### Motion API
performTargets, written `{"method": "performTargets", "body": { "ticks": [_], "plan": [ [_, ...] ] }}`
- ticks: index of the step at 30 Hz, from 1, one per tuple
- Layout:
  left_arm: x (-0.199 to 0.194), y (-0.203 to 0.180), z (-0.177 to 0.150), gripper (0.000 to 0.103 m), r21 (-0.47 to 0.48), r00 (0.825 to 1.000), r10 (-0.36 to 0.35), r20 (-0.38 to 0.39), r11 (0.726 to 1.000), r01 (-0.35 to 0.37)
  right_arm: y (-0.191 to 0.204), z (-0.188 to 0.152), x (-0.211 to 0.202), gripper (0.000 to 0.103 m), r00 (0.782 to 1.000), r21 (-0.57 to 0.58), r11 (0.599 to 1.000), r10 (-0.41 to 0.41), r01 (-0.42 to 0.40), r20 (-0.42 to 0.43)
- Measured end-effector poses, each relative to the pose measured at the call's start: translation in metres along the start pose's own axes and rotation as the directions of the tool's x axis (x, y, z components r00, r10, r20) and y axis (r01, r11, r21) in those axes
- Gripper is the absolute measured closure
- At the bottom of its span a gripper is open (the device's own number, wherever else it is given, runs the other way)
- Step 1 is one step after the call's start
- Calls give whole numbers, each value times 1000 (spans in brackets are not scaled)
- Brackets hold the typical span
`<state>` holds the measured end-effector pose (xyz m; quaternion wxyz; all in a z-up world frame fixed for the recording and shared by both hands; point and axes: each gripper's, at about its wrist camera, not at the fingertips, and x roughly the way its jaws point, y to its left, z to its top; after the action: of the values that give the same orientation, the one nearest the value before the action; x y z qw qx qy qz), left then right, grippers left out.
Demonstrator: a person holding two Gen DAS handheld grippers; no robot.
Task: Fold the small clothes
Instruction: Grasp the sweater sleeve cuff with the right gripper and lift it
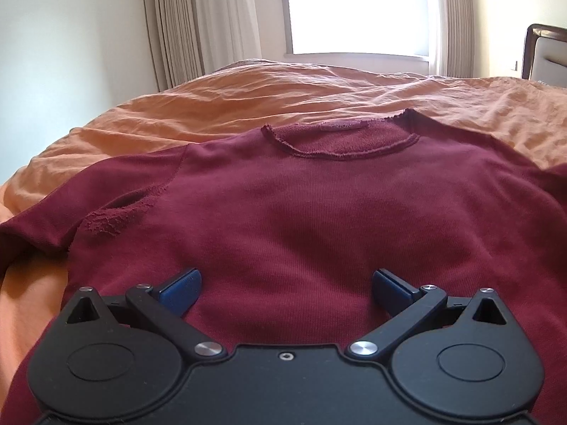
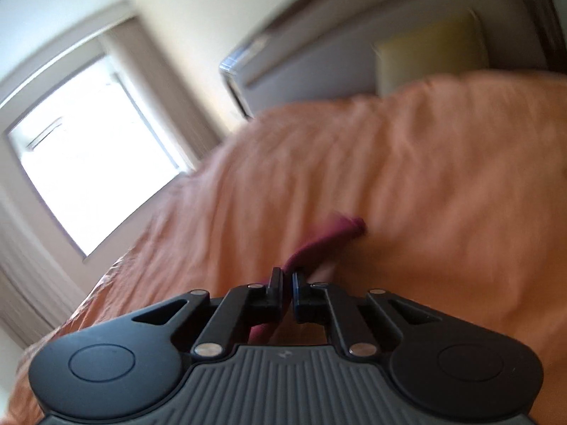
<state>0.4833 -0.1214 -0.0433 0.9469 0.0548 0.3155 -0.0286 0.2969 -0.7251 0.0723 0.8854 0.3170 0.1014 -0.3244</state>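
On the wide bed covered with a rumpled orange cotton sheet (image 1: pixel 283 88), we see a small dark red knitted short-sleeved shirt (image 1: pixel 301 205) spread flat, its frayed round neckline (image 1: pixel 340 141) pointing away from us toward the bright window (image 1: pixel 358 7). Its one short sleeve (image 1: pixel 42 223) reaches out to the left edge of the left wrist view, with a rough, pilled patch (image 1: pixel 106 225) near the armpit seam. Our left gripper (image 1: pixel 287 279) hangs low over the lower part of the shirt's body, its two blue-padded fingers (image 1: pixel 180 288) spread wide apart with nothing between them; we cannot tell whether they touch the cloth.

Through the right wrist camera the scene is tilted and blurred. Our right gripper (image 2: pixel 287 285) has its black fingers drawn nearly together, pinching a strip of the same dark red shirt (image 2: pixel 319 244); the cloth passes between the fingers, runs forward from the tips over the orange sheet (image 2: pixel 425 177), and a fold of it also shows below the tips near the gripper's body. Beyond the bed in that view we make out a grey padded headboard (image 2: pixel 312 67) with a pale yellow cushion (image 2: pixel 428 56) against it, and the window (image 2: pixel 92 145) at the left. Beige pleated curtains (image 1: pixel 198 24) hang beside the window in the left view.
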Motion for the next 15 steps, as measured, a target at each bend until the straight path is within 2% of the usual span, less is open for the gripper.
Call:
{"method": "performTargets", "body": {
  "ticks": [4, 8, 11, 15],
  "plan": [
    [-19, 12, 17, 1, -43, 999, -43, 10, 998, 44, 49, 12, -24, 97, 993, -162, 984, 94, -80, 77],
    [-50, 22, 35, 0, -39, 998, -39, 51, 998, 41, 113, 13, -47, 97, 967, -320, 929, 230, -185, 107],
    [-73, 35, 46, 1, -47, 995, -28, 93, 998, 33, 165, 4, -65, 97, 931, -416, 863, 352, -285, 92],
    [-97, 61, 57, 0, -83, 990, -8, 139, 996, 19, 235, -26, -89, 97, 868, -540, 738, 496, -405, 26]
  ]
}}
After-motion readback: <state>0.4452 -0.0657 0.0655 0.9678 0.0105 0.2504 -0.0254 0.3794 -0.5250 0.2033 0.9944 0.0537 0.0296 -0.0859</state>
